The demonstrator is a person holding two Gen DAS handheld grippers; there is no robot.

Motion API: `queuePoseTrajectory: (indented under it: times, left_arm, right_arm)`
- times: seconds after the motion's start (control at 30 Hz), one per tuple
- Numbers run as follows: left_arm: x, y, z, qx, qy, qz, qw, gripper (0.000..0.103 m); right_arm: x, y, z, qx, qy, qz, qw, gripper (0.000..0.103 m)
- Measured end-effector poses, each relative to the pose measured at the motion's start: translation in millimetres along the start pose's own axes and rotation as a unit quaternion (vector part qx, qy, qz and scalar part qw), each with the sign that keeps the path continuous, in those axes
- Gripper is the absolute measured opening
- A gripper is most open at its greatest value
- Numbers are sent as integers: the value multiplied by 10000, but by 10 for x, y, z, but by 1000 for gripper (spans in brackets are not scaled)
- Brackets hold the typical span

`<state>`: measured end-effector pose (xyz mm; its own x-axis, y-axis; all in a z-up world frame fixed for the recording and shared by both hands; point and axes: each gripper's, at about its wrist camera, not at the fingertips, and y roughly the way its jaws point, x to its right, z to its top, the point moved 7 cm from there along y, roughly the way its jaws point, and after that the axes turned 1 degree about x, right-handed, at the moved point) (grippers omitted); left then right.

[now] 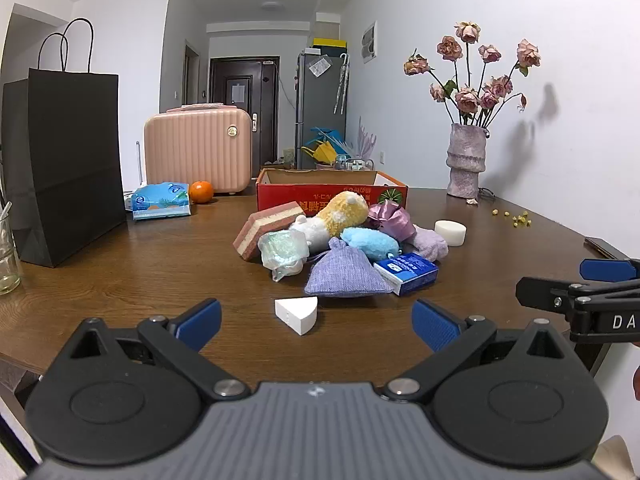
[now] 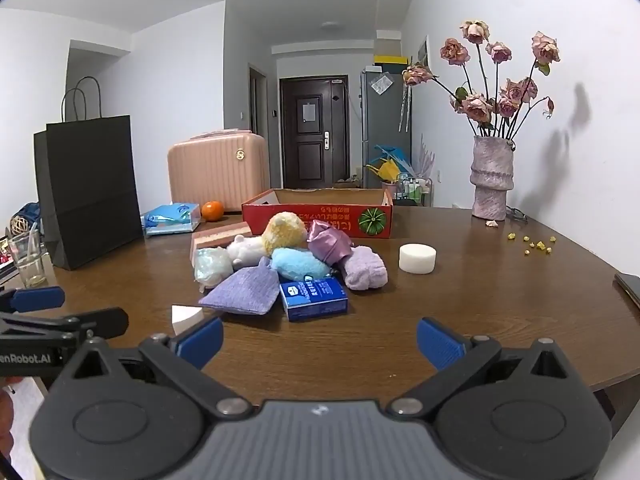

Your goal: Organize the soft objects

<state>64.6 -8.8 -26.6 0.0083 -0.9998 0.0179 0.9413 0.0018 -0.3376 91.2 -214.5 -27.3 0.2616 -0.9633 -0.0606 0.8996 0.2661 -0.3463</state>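
Note:
A pile of soft things lies mid-table in front of a red cardboard box [image 1: 332,194] [image 2: 320,212]: a yellow plush [image 1: 344,210] [image 2: 284,232], a blue plush [image 1: 370,242] [image 2: 300,264], a lavender pouch [image 1: 344,276] [image 2: 244,292], a pink layered sponge [image 1: 264,226], a shiny purple bag [image 1: 390,218] [image 2: 330,240], a blue tissue pack [image 1: 406,272] [image 2: 312,298]. A white wedge sponge [image 1: 298,314] [image 2: 186,314] lies nearest. My left gripper [image 1: 316,322] is open and empty just before the wedge. My right gripper [image 2: 320,340] is open and empty before the pile.
A black paper bag [image 1: 64,164] [image 2: 90,188] stands at left, a glass [image 1: 6,256] beside it. A pink case [image 1: 198,152], an orange [image 1: 201,192] and a wipes pack [image 1: 162,200] sit behind. A white round sponge [image 1: 450,232] [image 2: 417,258] and a flower vase [image 1: 466,160] [image 2: 492,178] are at right.

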Motion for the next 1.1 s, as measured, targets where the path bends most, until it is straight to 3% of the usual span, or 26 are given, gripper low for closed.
queuePoseTrajectory:
  times: [1.1]
  left_arm:
    - [-21,-5,-29,-7,3,-8,10000,103]
  right_arm:
    - [-5,31,-58,-46,-3,-1,10000,103]
